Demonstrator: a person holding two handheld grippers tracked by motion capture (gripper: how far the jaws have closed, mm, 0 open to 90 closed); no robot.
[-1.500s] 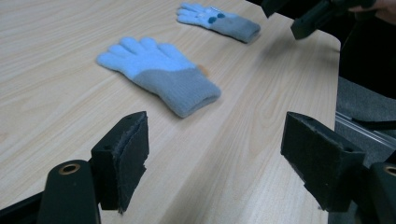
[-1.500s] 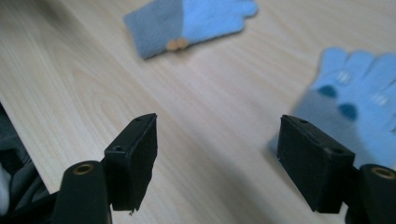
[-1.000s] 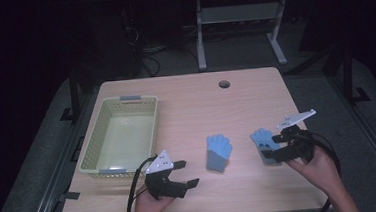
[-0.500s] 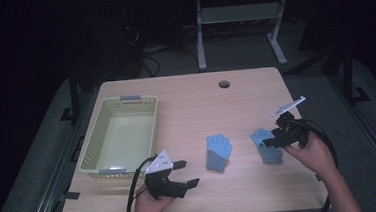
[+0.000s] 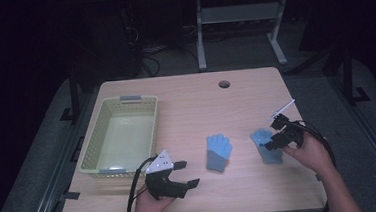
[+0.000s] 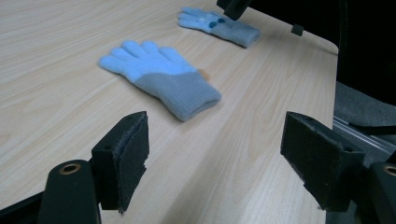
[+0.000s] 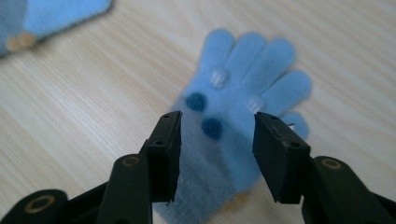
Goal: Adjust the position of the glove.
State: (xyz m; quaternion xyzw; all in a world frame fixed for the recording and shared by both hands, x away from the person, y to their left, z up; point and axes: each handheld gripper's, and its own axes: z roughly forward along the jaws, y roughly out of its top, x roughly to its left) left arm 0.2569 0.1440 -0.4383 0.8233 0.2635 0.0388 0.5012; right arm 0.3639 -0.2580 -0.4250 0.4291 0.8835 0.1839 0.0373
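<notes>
Over at the lower right of the high view, the right gripper has dropped down and slid in over the light-blue knit glove with dark dots and a grey cuff, compared with a second ago when it was hanging off to that glove's right edge. Its jaws have just been closing too: they were spread wide and now sit about half open. In the right gripper view the dotted glove lies flat on the pale wood-grain table, palm area right between the two black pads, but I can't see the pads actually pinching the fabric yet, so I'd call it not grabbed so far.

The other glove, a plain light-blue one with a grey ribbed cuff, is just left of it near the middle of the frame, fingers pointing up-frame, untouched. The left gripper view shows it nicely, with the dotted one further back at the upper right.

The left gripper hasn't budged at the bottom centre, jaws wide open with nothing in them. Just to its upper left sits the pale green plastic mesh basket, with nothing in it.

My read: this looks like the pickup of the first glove, probably headed for the basket. Jaws need to close further and bite the knit before any lift.
</notes>
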